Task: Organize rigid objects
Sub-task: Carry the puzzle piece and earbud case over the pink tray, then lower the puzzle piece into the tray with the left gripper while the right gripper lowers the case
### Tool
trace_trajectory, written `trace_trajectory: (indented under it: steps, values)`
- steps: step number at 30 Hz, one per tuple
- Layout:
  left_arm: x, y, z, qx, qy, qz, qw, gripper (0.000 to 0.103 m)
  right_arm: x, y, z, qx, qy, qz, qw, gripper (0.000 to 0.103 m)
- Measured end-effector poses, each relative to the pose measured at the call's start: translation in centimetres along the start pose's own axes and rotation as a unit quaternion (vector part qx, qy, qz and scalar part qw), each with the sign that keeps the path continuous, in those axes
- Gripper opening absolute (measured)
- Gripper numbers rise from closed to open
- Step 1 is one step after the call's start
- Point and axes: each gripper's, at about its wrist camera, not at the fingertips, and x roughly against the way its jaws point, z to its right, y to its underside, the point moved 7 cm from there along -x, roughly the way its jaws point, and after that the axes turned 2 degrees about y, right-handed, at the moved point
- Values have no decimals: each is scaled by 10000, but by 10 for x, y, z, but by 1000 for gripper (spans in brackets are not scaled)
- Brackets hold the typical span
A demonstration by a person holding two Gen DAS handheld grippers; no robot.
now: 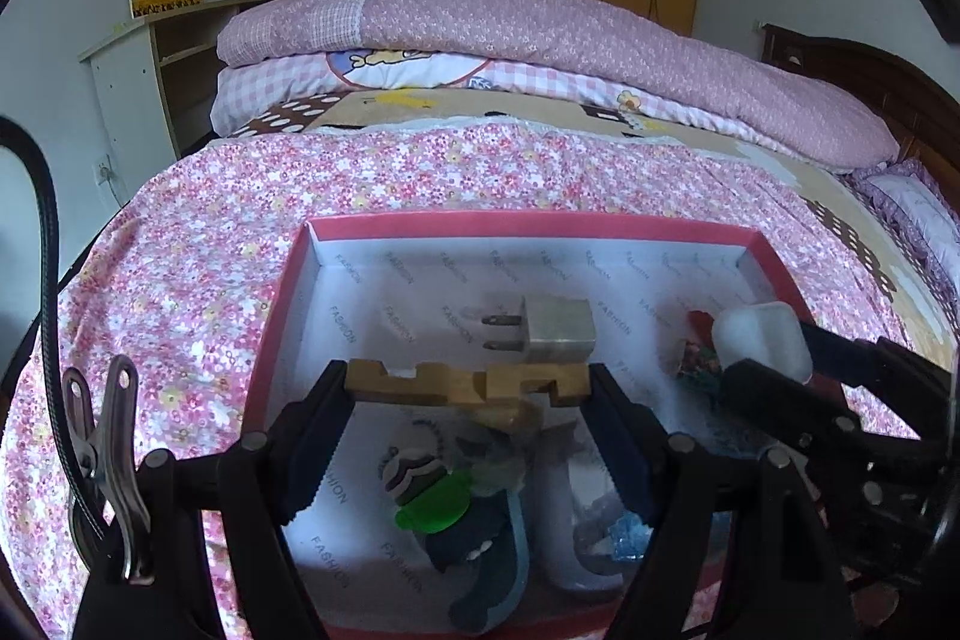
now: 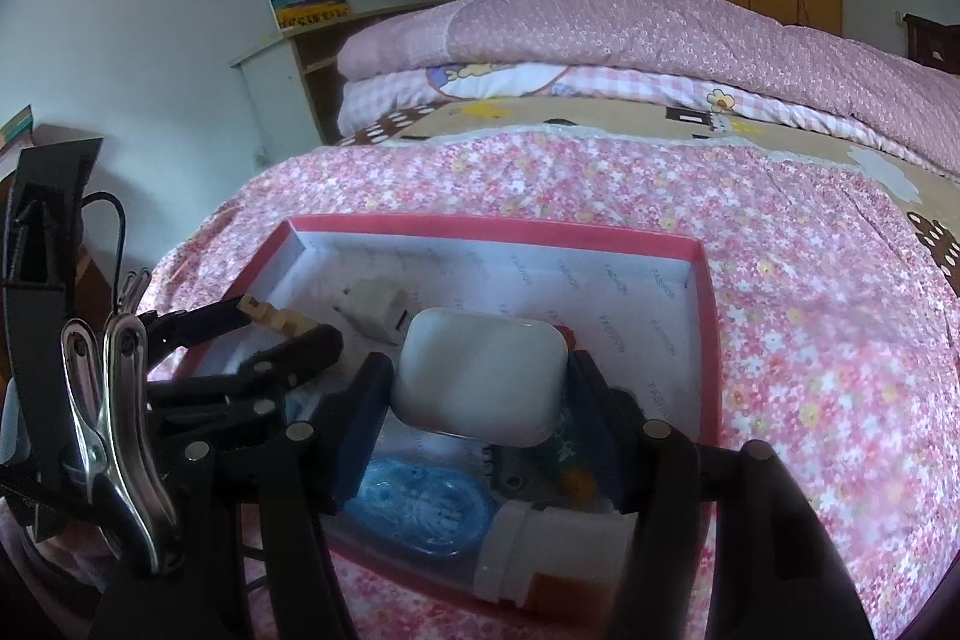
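Observation:
My left gripper (image 1: 468, 388) is shut on a notched wooden block (image 1: 468, 383), held by its two ends above the red-rimmed box (image 1: 528, 223). My right gripper (image 2: 477, 388) is shut on a white rounded earbud case (image 2: 480, 377), hanging over the same box (image 2: 498, 226). Each gripper shows in the other's view: the right one (image 1: 762, 346) with its white case (image 1: 759, 337) at the box's right side, the left one (image 2: 270, 325) with the wooden block (image 2: 276, 319) at the box's left. A white plug adapter (image 1: 558, 334) lies on the box floor.
The box lies on a pink floral bedspread (image 1: 420, 172) and holds small items: a green clip (image 1: 435, 508), a blue tape dispenser (image 2: 420, 511), a white-capped bottle (image 2: 540, 556). Folded quilts (image 1: 540, 34) are stacked behind. A shelf unit (image 1: 150, 70) stands at the left wall.

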Motion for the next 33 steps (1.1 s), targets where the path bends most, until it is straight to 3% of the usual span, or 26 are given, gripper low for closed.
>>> trace_trajectory:
  steps: [17, 21, 33]
  values:
    - [-13, 3, 1, 101, -5, -297, 9995, 80, -12, 4, 11, -126, 143, -94, 9998, 62]
    - [-12, 3, 0, 126, 0, -285, 9995, 81, -8, 1, 12, -168, 116, -61, 9998, 66]
    - [0, 2, -1, 103, -136, -188, 9997, 86, 1, 2, 9, -177, 118, -32, 9998, 66]
